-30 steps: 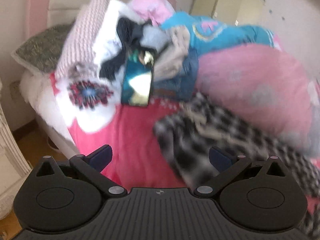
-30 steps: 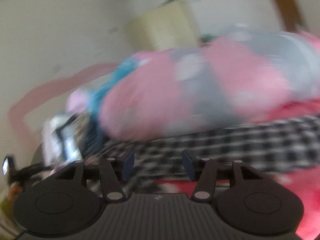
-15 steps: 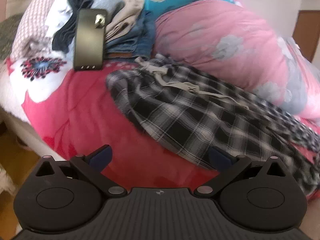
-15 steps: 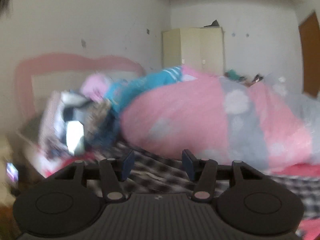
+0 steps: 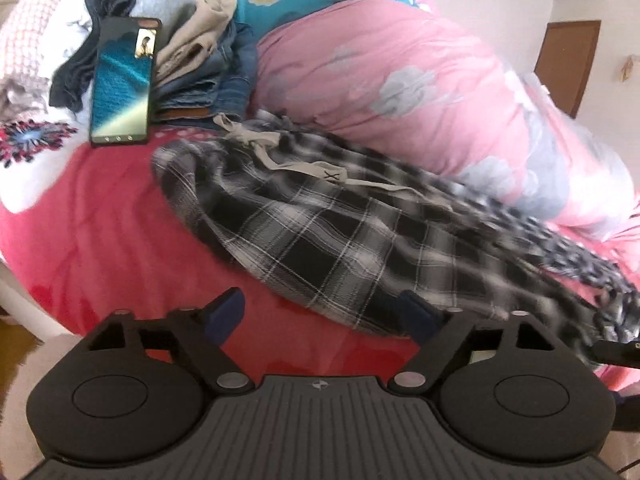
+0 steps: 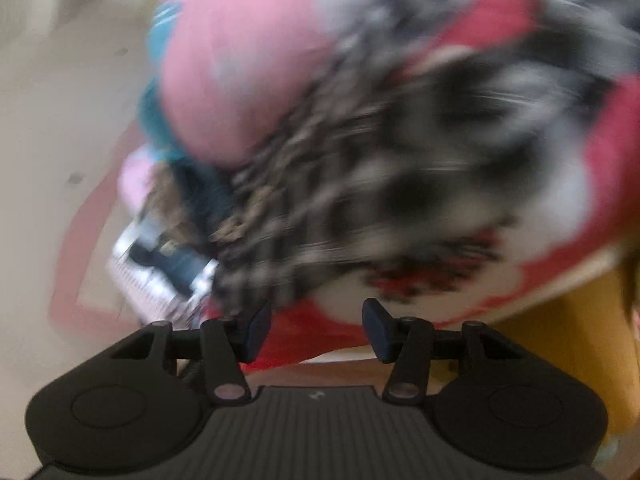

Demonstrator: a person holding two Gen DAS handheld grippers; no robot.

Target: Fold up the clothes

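Black-and-white plaid cloth, the plaid garment, lies spread and rumpled across the red bedspread, its pale drawstring uppermost; this garment serves as the reference for all positions below. Directly behind it, touching its far edge, sits a bulky pink duvet with grey cloud shapes. Beyond its upper left end lies a stack of folded clothes, with a phone leaning against the stack, screen lit. The left gripper sits low at the garment's near edge with its jaws wide but closing; the right-hand fingertip is at or just over the plaid hem, the other over bare bedspread, and no cloth is pinched between them. The right gripper is seen in a heavily blurred view: jaws roughly half apart, with red bedspread visible in the gap and nothing gripped. The plaid garment fills the area beyond its tips; contact cannot be determined.
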